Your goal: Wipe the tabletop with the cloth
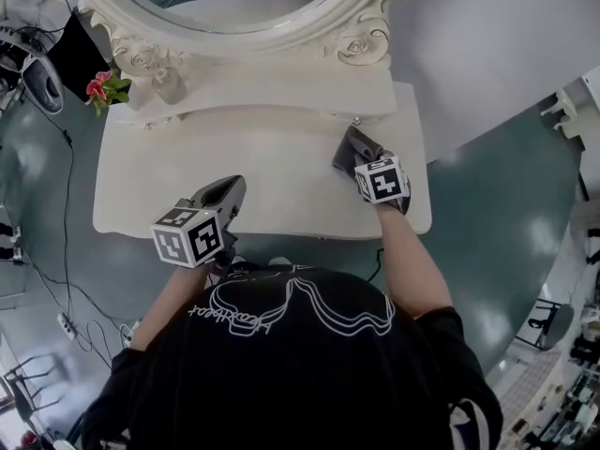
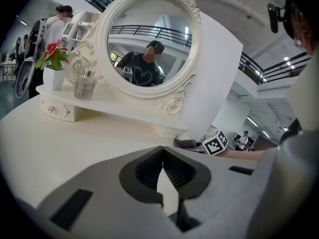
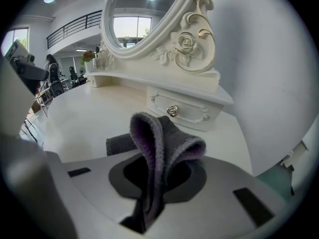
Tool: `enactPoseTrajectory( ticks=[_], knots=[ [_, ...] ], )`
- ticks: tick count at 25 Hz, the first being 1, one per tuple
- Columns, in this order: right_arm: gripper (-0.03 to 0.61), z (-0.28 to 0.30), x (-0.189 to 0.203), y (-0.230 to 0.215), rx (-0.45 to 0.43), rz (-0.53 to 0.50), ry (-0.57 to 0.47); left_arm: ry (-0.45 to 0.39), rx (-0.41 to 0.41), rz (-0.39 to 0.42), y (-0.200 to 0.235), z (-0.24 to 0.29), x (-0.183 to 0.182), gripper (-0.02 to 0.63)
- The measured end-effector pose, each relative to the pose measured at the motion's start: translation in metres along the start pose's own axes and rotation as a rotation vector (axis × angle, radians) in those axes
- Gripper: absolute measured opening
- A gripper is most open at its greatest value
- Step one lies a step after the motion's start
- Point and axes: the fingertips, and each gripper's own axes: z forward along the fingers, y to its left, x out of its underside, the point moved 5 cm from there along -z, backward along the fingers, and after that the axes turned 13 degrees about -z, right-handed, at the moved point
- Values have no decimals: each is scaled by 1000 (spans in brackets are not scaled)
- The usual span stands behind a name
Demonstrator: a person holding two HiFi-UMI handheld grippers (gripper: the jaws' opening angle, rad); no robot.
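White carved dressing counter [image 1: 272, 181] lies mostly bare to the left of my right gripper [image 3: 158, 178], whose jaws pinch the folded grey fleece cloth [image 3: 167, 141] at the right rear, near the small white drawer [image 3: 187, 108] (so I judge the sweep runs leftward). My left gripper [image 2: 162, 158], jaws together on nothing, hovers front left, well apart from the cloth.

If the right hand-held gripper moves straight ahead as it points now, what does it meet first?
Probably the small drawer under the mirror; the held cloth would touch first. Depth is unclear.
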Motion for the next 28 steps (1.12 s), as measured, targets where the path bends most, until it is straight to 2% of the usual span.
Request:
enactPoseTrajectory(
  ticks=[8,17,23,28],
  knots=[
    [51,-20,44,-36,73,73,39,-11,19,6,-8,3,-9,5],
    [51,-34,72,-72,143,80,86,-5,32,23,-17,12,-17,5],
    [51,-42,95,-95,178,166,94,13,31,38,-19,13,-16,5],
    [51,-47,104,-113,217,188,108,17,17,40,-17,7,-15,5]
  ],
)
